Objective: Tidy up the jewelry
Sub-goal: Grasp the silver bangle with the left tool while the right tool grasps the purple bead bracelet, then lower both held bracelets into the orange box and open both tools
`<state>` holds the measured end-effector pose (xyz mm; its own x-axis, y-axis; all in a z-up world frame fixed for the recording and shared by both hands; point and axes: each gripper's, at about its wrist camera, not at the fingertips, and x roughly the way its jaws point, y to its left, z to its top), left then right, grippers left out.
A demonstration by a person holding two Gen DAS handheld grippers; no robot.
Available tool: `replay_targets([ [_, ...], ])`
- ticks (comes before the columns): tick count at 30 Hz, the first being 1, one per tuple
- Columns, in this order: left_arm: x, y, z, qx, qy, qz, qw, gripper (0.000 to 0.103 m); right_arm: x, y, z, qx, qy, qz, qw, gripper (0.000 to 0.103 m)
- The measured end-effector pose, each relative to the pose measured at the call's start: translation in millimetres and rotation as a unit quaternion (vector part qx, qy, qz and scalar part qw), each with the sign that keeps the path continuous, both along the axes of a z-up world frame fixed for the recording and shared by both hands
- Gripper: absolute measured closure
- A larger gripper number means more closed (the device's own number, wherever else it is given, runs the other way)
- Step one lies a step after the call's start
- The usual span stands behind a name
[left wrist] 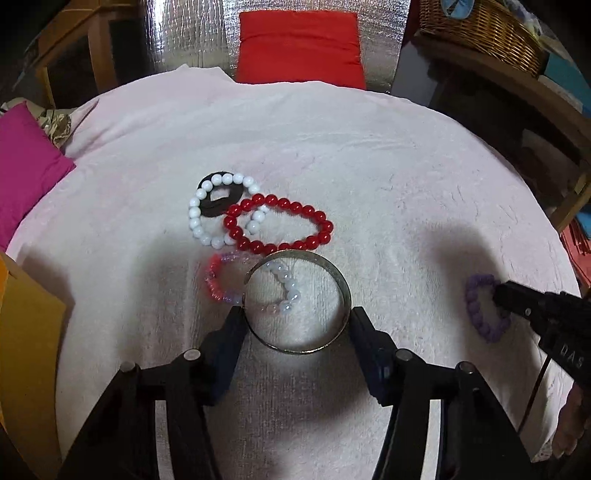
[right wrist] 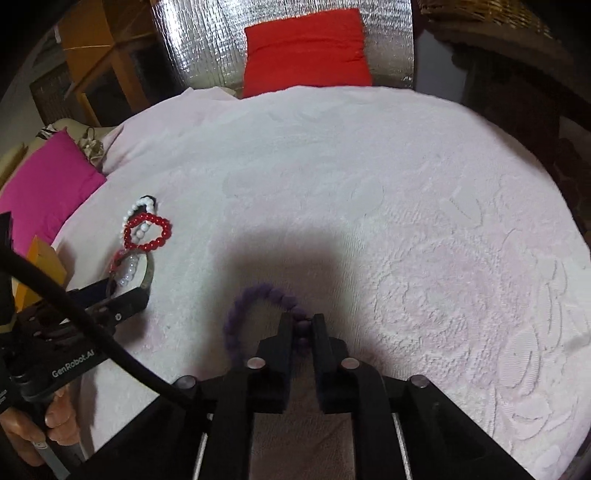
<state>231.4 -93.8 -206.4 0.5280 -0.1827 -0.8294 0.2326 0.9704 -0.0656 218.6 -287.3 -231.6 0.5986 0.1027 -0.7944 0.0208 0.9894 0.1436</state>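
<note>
My left gripper (left wrist: 295, 312) grips a metal bangle (left wrist: 325, 264) across its width, low over the pale towel (left wrist: 332, 155). Under the bangle lies a pink, lilac and white bead bracelet (left wrist: 218, 286). Beyond it lie a red bead bracelet (left wrist: 280, 225), a white bead bracelet (left wrist: 201, 210) and a black ring (left wrist: 218, 208), overlapping. My right gripper (right wrist: 301, 317) is shut on a purple bead bracelet (right wrist: 258, 291) that rests on the towel; it also shows in the left wrist view (left wrist: 480, 306), to the right of the left gripper.
A red cushion (left wrist: 299, 48) lies at the far edge, a magenta cushion (left wrist: 26, 166) at the left, a yellow-brown box (left wrist: 26, 332) near left. A wicker basket (left wrist: 484, 26) stands on shelves at the back right. Foil sheet (right wrist: 207, 40) hangs behind.
</note>
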Motion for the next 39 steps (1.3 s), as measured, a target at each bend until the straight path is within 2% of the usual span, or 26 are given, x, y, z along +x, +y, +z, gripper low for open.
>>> replay_targets([
  [8, -7.0, 31.1, 12.9, -0.021, -0.005, 0.013, 0.9997, 0.044, -8.6, -2.0, 26.1, 0.032, -0.045, -0.007, 0.998, 0.093],
  [19, -34.7, 65.8, 55.9, -0.012, -0.072, 0.044, 0.9963, 0.044, -10.4, 32.3, 50.4, 0.084, -0.099, 0.021, 0.991, 0.092],
  [25, -48.8, 92.3, 76.0, -0.024, -0.103, 0.071, 0.9919, 0.044, -15.4, 62.1, 60.2, 0.104, -0.128, 0.047, 0.985, 0.092],
  [28, -53.7, 111.5, 84.7, -0.012, -0.121, 0.099, 0.9877, 0.044, -19.5, 77.7, 64.4, 0.11, -0.142, 0.063, 0.982, 0.092],
  [32, -67.1, 144.9, 97.0, -0.026, -0.131, 0.139, 0.9812, 0.044, -21.0, 101.3, 69.4, 0.127, -0.15, 0.082, 0.977, 0.092],
  [36, -92.6, 186.2, 111.6, -0.01, -0.156, 0.185, 0.9702, 0.044, -28.7, 136.7, 87.1, 0.157, -0.167, 0.12, 0.966, 0.092],
  [39, -118.4, 231.0, 109.6, 0.005, -0.159, 0.213, 0.9639, 0.044, -32.7, 175.9, 107.8, 0.17, -0.177, 0.167, 0.955, 0.092],
])
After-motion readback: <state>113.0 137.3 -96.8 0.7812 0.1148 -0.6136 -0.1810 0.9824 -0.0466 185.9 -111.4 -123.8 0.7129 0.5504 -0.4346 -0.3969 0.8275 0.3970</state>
